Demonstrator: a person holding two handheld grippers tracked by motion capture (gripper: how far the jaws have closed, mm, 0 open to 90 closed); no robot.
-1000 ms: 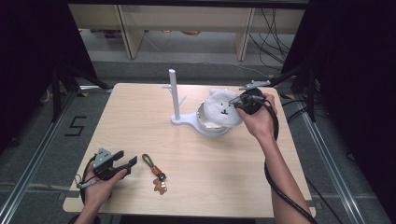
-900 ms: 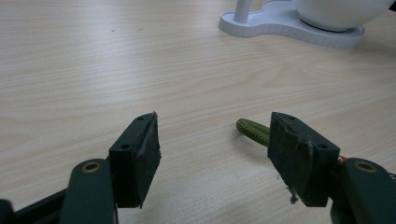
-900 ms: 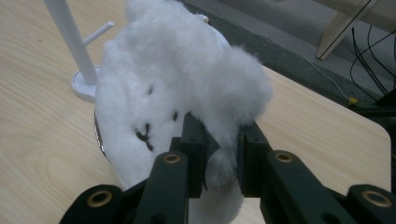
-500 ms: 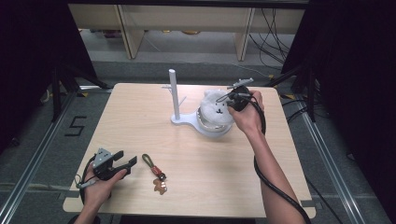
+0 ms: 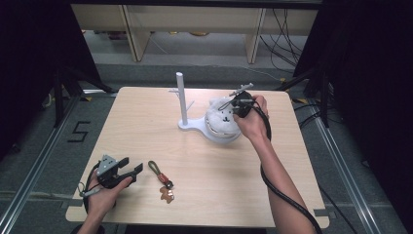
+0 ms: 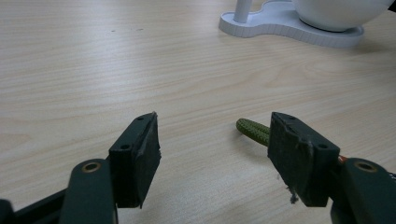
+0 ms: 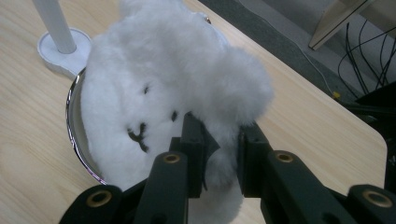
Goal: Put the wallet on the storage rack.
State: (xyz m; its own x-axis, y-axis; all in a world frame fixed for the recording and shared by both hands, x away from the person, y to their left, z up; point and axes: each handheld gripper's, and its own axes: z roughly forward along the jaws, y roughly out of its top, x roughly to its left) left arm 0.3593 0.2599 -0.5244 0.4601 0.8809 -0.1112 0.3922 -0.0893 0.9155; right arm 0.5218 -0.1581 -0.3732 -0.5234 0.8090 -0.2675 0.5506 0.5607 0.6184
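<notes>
Right gripper (image 7: pixel 219 140) is clamped tight on a tuft of the fluffy white plush toy (image 7: pixel 159 88) sitting in the shiny bowl (image 7: pixel 77 140) at the frame's left, so I'd lower it gently and centered before letting go.

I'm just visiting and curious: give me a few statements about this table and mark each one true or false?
1. The right gripper is closed on a fluffy white plush toy. True.
2. The plush toy lies flat on the bare table. False: it sits in a shiny bowl on the white stand.
3. The left gripper holds the keychain. False: its jaws are open with nothing between them; the green keychain lies beside it.
4. The white stand has an upright post. True.
</notes>
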